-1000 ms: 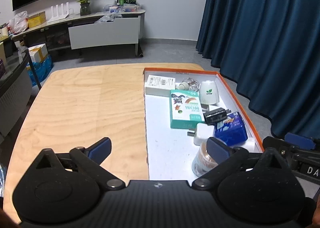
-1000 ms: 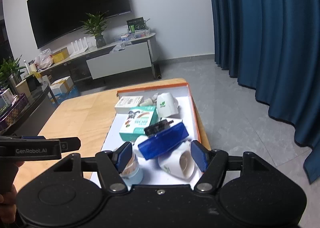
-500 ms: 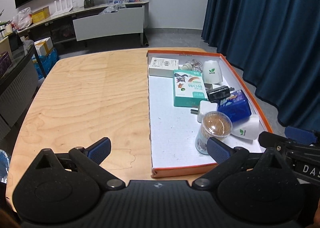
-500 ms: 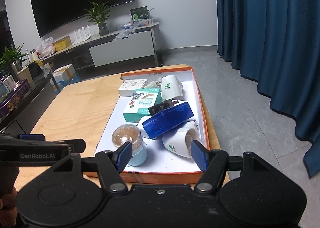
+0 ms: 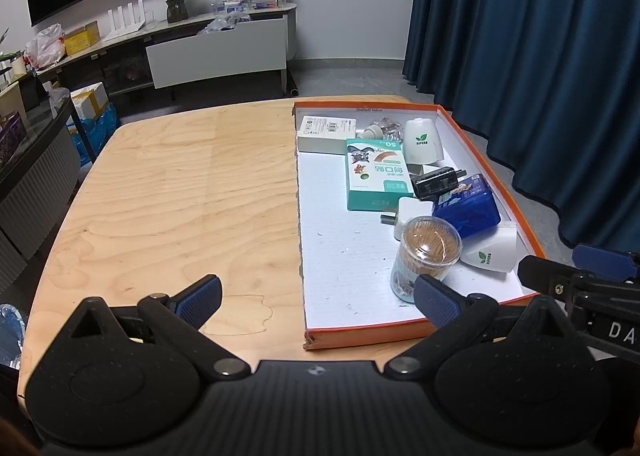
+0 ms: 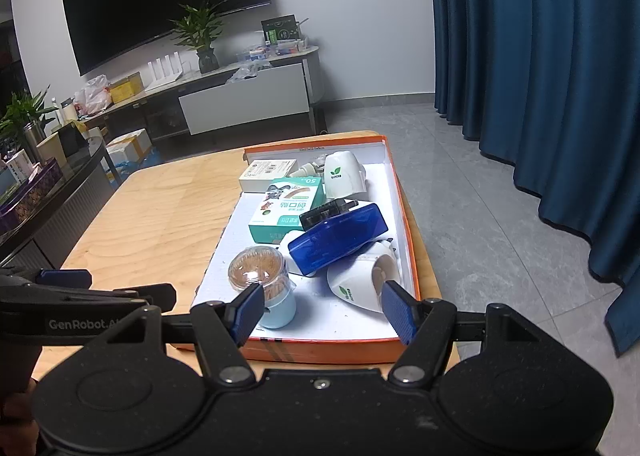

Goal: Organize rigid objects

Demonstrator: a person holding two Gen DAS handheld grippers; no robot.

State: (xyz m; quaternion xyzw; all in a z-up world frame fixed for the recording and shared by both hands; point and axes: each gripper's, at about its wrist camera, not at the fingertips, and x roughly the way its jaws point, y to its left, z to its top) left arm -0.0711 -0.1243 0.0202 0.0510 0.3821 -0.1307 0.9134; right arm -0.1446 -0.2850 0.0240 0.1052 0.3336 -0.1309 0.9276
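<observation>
An orange-rimmed tray (image 5: pixel 496 184) with a white floor sits on the right side of the wooden table (image 5: pixel 180 196). In it stand a toothpick jar (image 5: pixel 426 256), a blue box (image 5: pixel 466 208), a green box (image 5: pixel 376 176), a white box (image 5: pixel 326 132), an upright white cup (image 5: pixel 422 140), a tipped white cup (image 5: pixel 492 256), a black adapter (image 5: pixel 436 182) and a white plug (image 5: pixel 408 212). My left gripper (image 5: pixel 318 298) hangs open over the tray's near left corner. My right gripper (image 6: pixel 322 310) is open above the near rim, between the toothpick jar (image 6: pixel 262 280) and the tipped cup (image 6: pixel 360 280), touching neither.
Blue curtains (image 5: pixel 540 56) hang close to the right of the table. A low cabinet (image 5: pixel 216 52) with a plant and clutter stands against the far wall under a dark screen. A dark side table (image 5: pixel 36 160) stands on the left. Left of the tray is bare wood.
Both grippers have drawn back from the tray, so its near orange rim now shows in both views. The objects in the tray have kept their places.
</observation>
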